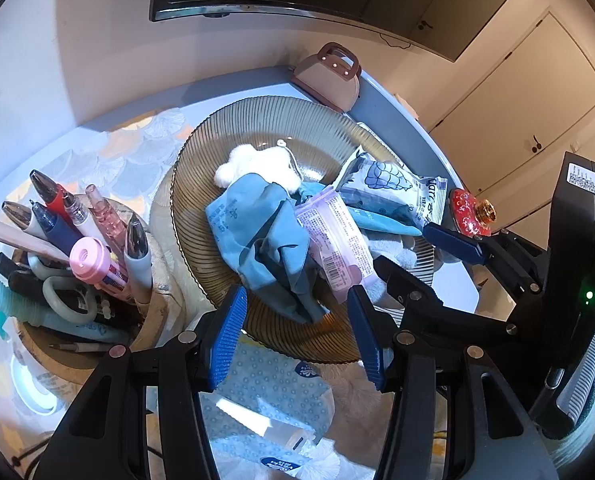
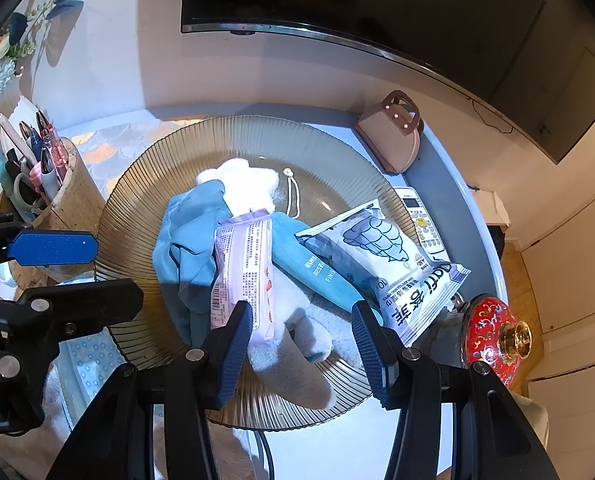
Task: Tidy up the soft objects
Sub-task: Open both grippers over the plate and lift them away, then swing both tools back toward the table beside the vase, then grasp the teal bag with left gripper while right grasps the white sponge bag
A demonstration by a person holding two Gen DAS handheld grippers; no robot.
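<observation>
left gripper open | right gripper open | soft items piled on plate

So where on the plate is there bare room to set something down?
Bare: the plate's far half, behind the white plush, and its left rim. Crowded: the middle and right, under blue cloth, purple pack and wipes.

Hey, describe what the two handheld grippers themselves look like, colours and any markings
Both look alike: the left gripper and the right gripper have black plastic linkage arms joined by round silver pins, ending in flat blue fingers with ribbed pads. Seen from the left camera, the right gripper's tall black body carries a white barcode label and a small green light. No hands or sleeves show.
</observation>
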